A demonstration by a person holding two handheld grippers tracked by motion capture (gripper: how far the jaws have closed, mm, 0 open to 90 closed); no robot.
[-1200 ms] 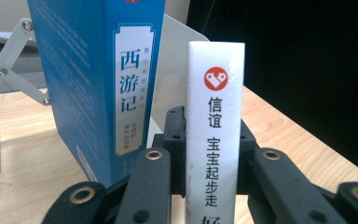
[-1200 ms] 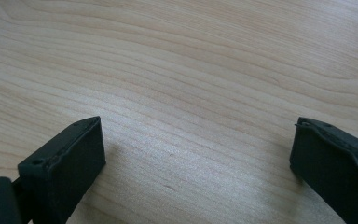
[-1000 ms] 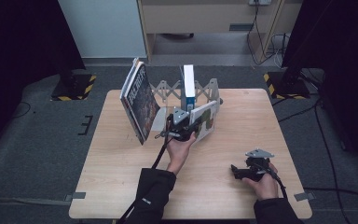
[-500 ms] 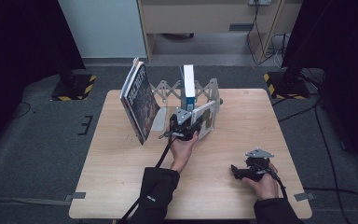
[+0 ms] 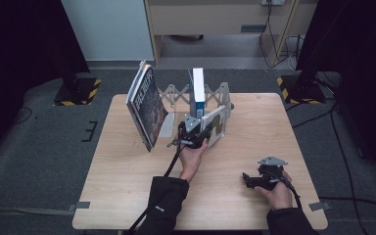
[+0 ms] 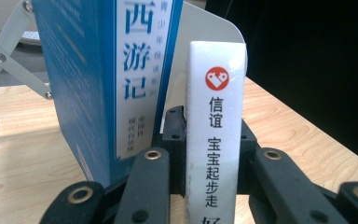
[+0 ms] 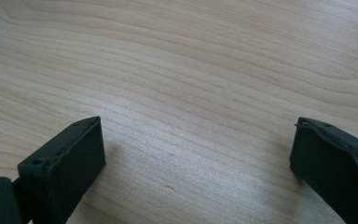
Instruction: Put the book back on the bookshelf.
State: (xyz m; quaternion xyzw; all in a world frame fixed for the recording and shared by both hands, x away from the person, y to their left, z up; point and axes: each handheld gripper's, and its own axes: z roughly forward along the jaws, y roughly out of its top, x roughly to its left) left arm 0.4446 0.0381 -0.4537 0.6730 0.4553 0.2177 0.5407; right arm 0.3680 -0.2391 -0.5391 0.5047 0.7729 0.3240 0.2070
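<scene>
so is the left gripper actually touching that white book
Touching. In the left gripper view the left gripper has its black jaws pressed against both sides of the white book, with no gap showing on either side.

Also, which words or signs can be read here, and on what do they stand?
"西游记": blue book, spine; the small print under it is blurred.
"信谊" and "宝宝起步走", under a red round logo: white book, spine, held in the left gripper.
Dark book, cover: too small to read.
</scene>
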